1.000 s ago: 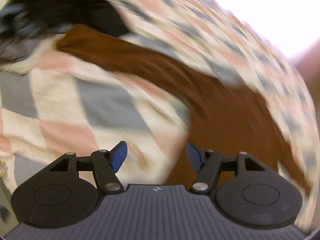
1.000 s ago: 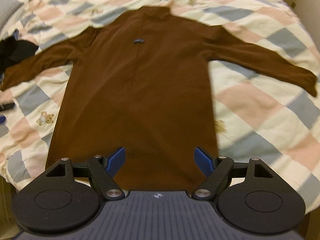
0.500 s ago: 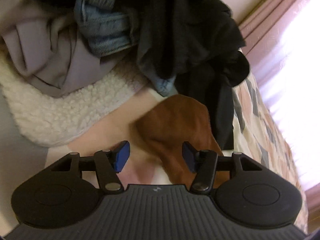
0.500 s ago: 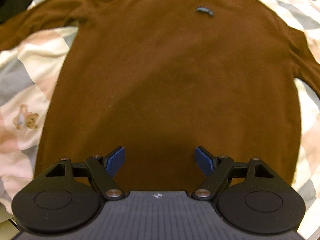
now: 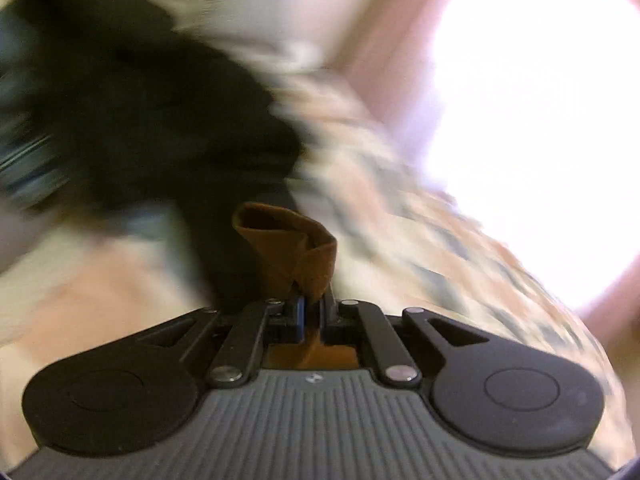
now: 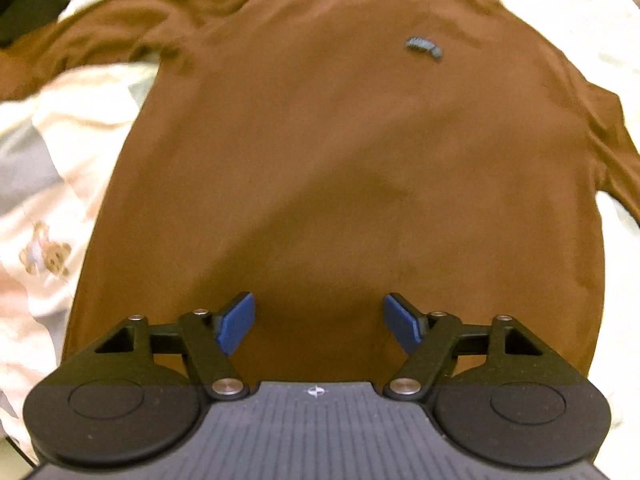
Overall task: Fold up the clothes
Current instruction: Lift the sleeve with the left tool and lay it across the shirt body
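left wrist view: the left tongs (image 5: 311,312) have just closed on the brown cuff (image 5: 286,248), to fold the sleeve in. right tongs (image 6: 318,322) hang open over the shirt (image 6: 340,152), flat on the bed (image 6: 52,200).

**No readable text**

The brown sweater (image 6: 340,152) carries a small dark patch (image 6: 423,47) near its collar, but any lettering on it is too blurred to read. The bedsheet (image 6: 52,208) shows a printed teddy bear (image 6: 50,258), with no words.
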Demonstrator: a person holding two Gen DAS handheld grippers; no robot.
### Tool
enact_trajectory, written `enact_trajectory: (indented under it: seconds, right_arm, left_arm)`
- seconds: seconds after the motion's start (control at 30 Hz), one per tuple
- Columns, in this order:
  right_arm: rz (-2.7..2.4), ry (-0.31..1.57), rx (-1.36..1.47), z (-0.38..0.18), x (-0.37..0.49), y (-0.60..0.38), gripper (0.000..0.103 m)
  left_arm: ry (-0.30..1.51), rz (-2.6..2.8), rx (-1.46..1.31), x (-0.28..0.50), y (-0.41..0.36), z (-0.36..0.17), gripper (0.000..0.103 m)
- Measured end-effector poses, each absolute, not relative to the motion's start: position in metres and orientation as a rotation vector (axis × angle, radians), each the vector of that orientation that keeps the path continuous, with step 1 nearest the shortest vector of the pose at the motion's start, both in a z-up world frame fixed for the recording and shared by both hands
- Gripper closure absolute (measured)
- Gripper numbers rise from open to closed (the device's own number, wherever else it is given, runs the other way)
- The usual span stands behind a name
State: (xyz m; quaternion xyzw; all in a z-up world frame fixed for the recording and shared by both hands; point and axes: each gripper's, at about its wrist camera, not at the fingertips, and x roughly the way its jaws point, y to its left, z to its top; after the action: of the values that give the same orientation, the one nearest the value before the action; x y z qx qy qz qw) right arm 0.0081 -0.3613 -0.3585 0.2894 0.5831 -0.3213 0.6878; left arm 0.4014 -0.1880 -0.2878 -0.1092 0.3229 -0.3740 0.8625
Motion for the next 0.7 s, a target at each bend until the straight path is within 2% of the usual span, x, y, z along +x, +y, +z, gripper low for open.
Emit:
enact_trajectory:
  seconds: [0.17, 0.33, 0.37, 0.4, 0.53, 0.57, 0.63, 0.7]
  right_arm:
    - [-0.812, 1.180, 0.717, -0.334, -0.037, -0.395, 0.032]
    - [-0.915, 1.008, 0.790, -0.317, -0.105, -0.450, 0.032]
    - [-0.930, 0.965, 0.810, -0.316, -0.121, -0.462, 0.032]
    - [-0.943, 0.923, 0.832, -0.317, -0.137, -0.475, 0.033]
    - [-0.923, 0.742, 0.972, -0.331, -0.184, -0.521, 0.036]
    - [-0.904, 0.699, 1.015, -0.336, -0.192, -0.532, 0.036]
    - [-0.824, 0.642, 1.077, -0.347, -0.192, -0.550, 0.036]
    - [-0.730, 0.601, 1.131, -0.358, -0.183, -0.565, 0.036]
  left_arm:
    - [0.639, -1.154, -0.140, 0.269, -0.278, -0.254, 0.099]
    - [0.753, -1.383, -0.070, 0.140, -0.358, -0.295, 0.099]
    - [0.808, -1.416, -0.043, 0.118, -0.372, -0.312, 0.097]
    - [0.863, -1.435, -0.004, 0.097, -0.386, -0.331, 0.090]
    - [0.966, -1.412, 0.222, 0.036, -0.403, -0.382, 0.085]
    - [0.960, -1.413, 0.239, 0.031, -0.396, -0.384, 0.081]
    - [0.936, -1.407, 0.258, 0.031, -0.380, -0.375, 0.065]
    - [0.890, -1.399, 0.298, 0.030, -0.359, -0.360, 0.064]
